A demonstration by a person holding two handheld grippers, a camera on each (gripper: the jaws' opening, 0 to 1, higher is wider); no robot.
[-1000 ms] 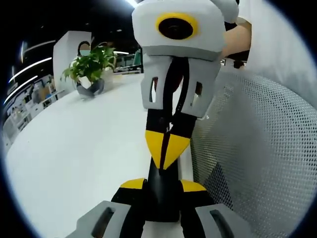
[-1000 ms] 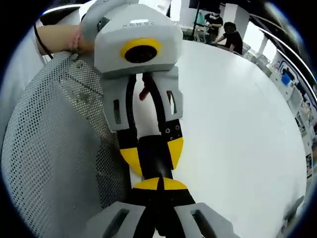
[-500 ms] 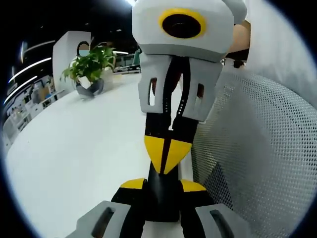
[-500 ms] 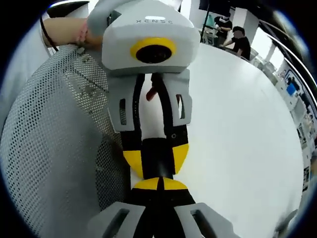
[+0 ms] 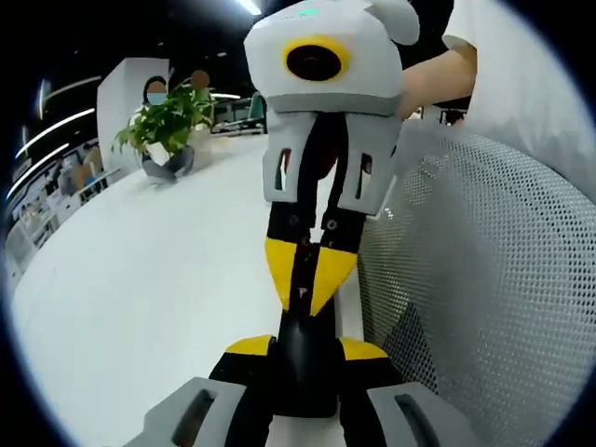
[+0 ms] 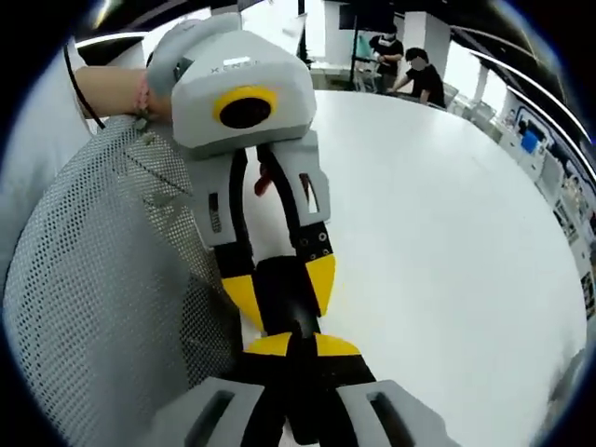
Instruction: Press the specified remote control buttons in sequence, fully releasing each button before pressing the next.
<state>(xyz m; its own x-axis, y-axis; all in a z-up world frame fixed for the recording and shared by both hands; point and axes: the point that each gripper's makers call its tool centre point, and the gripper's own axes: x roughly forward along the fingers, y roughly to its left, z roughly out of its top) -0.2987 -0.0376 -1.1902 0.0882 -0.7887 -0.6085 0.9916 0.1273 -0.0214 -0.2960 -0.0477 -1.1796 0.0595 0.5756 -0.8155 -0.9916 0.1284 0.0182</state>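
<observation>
White table [image 5: 140, 279] wide under us. Mesh chair back [image 5: 484, 279] at its edge. My left gripper [image 5: 303, 349] clamped on black remote [image 5: 300, 368]; my right gripper [image 6: 291, 343], jaws together, tips pressing remote [image 6: 284, 298] over table edge.

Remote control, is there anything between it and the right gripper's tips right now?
Nothing visible. The black remote control sits clamped in the left gripper, and the right gripper, jaws shut, has its yellow tips right at the remote's face, with no object showing between them.
</observation>
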